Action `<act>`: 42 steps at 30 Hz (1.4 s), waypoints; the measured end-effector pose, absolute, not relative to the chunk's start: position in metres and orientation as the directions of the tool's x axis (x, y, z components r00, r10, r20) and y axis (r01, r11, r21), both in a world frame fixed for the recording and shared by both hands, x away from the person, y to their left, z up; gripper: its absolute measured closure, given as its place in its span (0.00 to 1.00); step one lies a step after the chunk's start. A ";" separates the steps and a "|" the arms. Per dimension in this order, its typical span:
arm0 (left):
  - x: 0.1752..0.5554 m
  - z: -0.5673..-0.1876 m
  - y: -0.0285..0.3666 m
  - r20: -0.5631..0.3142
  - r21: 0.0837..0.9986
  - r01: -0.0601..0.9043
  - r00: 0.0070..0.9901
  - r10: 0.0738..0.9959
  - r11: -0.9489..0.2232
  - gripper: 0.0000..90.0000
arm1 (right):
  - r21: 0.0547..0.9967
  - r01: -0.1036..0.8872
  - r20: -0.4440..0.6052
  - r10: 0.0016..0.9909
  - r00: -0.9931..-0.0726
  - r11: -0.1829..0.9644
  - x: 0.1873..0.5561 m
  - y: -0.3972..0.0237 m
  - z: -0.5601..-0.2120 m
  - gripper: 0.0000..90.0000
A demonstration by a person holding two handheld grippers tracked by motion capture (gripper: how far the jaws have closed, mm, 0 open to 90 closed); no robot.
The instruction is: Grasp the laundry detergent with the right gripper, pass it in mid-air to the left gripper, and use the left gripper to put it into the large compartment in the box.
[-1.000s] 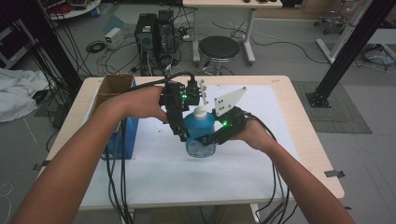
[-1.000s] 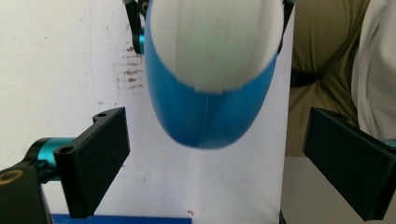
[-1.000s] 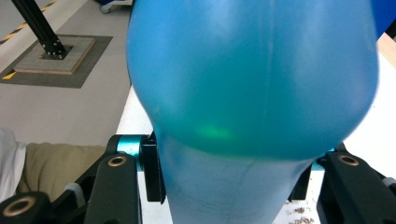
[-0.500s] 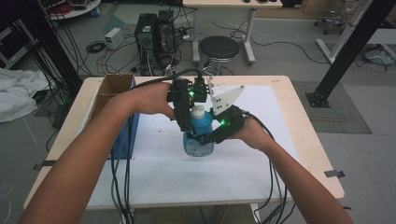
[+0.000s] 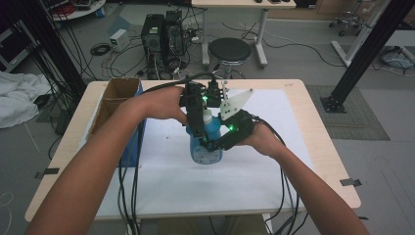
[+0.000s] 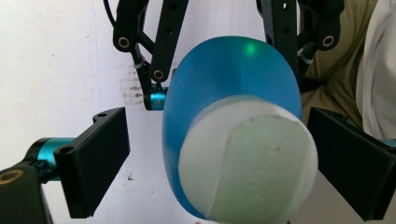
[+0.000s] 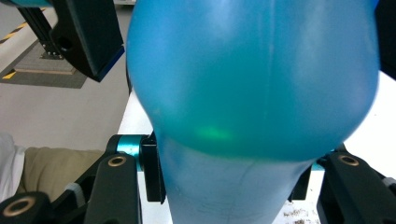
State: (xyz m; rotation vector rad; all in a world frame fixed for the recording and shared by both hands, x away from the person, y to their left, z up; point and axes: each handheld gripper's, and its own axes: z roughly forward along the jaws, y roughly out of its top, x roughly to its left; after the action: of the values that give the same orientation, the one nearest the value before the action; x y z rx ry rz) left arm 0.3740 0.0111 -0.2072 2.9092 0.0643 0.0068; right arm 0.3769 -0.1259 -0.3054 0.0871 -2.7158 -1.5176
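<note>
A blue bottle [image 5: 205,149] with a white cap [image 6: 247,163] stands upright on the white sheet in the middle of the table. My right gripper [image 5: 218,142] comes in from the right and is shut on the bottle's body [image 7: 252,93], a pad pressed on each side. My left gripper [image 5: 201,120] reaches down over the top. Its jaws stand open around the cap. The left pad [image 6: 98,158] is clear of the cap and the other pad [image 6: 350,163] sits close against it.
A cardboard box with a blue side [image 5: 117,98] stands at the table's left edge. Black cables [image 5: 128,196] trail from the grippers over the front edge. The white sheet [image 5: 244,181] covers most of the tabletop. A stool [image 5: 230,49] stands beyond the far edge.
My left gripper has moved right and settled over the bottle's cap. The right gripper and the bottle have hardly moved.
</note>
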 end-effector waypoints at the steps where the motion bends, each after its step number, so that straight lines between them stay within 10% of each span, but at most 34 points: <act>1: 0.374 -0.207 0.011 0.001 0.227 0.042 0.999 0.043 -0.973 0.08 | 0.852 -0.033 0.000 -0.063 -0.998 0.523 0.377 -0.126 -0.305 0.50; 42: 0.374 -0.210 0.006 -0.004 0.233 -0.013 1.000 -0.014 -0.972 0.37 | 0.852 -0.029 0.003 -0.062 -0.998 0.522 0.376 -0.129 -0.303 0.50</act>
State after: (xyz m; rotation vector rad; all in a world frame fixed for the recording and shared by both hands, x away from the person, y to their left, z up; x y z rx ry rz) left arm 0.3736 0.0062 -0.2104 2.9067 -0.0202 -0.0079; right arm 0.3756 -0.1287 -0.3033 0.0816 -2.7114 -1.5173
